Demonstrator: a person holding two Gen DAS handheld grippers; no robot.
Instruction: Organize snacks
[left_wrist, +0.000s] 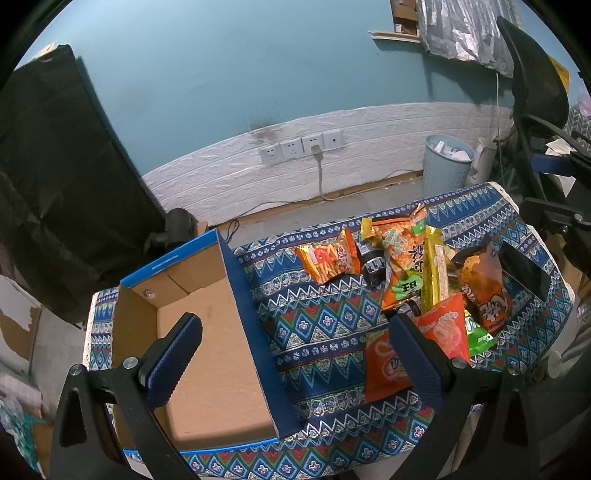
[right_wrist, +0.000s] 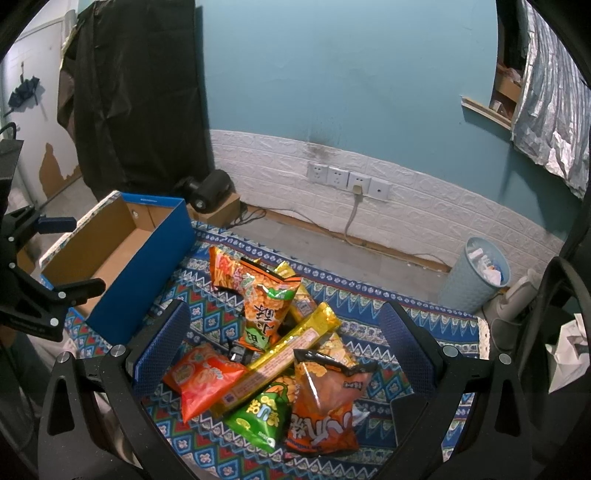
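Beside box (right_wrist: 140, 280), gold packet (right_wrist: 280, 363) lies diagonal; both tongs wide, empty.

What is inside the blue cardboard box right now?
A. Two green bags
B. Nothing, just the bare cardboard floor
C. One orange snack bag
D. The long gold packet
B: the box shows only its bare brown floor in both views, while the snack bags all lie in a pile on the patterned cloth beside it.
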